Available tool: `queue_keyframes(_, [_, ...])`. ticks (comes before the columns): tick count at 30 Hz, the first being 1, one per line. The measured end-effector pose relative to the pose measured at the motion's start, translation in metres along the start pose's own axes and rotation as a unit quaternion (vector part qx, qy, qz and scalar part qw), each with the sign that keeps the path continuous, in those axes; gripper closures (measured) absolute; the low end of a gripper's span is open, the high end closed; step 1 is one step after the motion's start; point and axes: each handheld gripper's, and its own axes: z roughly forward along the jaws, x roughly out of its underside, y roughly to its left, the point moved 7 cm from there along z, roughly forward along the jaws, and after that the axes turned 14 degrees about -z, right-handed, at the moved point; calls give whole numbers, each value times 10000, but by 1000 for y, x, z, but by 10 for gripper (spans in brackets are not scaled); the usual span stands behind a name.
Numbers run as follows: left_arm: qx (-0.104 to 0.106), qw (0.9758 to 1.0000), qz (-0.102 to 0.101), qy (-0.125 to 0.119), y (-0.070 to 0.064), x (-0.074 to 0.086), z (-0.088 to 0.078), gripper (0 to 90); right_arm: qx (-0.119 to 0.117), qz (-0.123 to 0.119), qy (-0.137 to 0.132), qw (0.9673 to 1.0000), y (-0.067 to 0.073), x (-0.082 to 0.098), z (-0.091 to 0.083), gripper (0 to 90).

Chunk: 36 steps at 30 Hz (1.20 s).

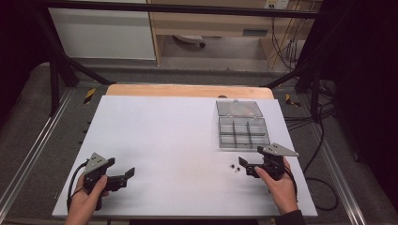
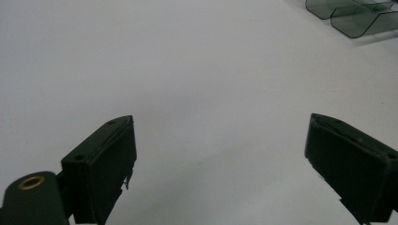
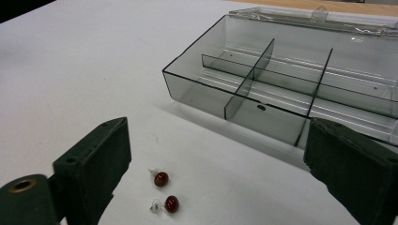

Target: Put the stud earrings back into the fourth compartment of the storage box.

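Now the right gripper (image 3: pixel 216 183) hovers low with its jaws wide apart and nothing between them, the two red earrings (image 3: pixel 165 191) lying on the white tabletop (image 1: pixel 159 136) just ahead of its left jaw. Beyond them sits the open clear box (image 3: pixel 281 89), its compartments empty. Well apart, the left gripper (image 2: pixel 220 164) also stands spread over bare tabletop.

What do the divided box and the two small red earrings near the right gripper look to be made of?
Box: likely hard plastic, smoke-tinted and see-through, glossy; the white table shows through its walls and dividers, and edges catch light.
Earrings: dark red beads with a shiny highlight, perhaps glass or polished plastic, each on a thin silvery post, probably metal. Too small to be sure.
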Motion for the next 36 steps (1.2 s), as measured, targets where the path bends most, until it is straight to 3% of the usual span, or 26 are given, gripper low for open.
queue_keyframes(10, [-9, 9999, 113, 80, -3, 2, 2, 95, -109, -152, 53, 9998, 15, -7, 1, 199])
queue_keyframes(19, [4, 9997, 205, 148, -4, 3, 4, 95, -269, -294, 319, 9987, 29, -5, 11, 442])
queue_keyframes(26, [-7, 9996, 226, 177, -5, 3, 4, 95, -490, -460, 504, 9965, 38, 0, 16, 568])
queue_keyframes(36, [16, 9994, 270, 217, -6, 4, 5, 97, -599, -602, 842, 9928, 41, 10, 27, 674])
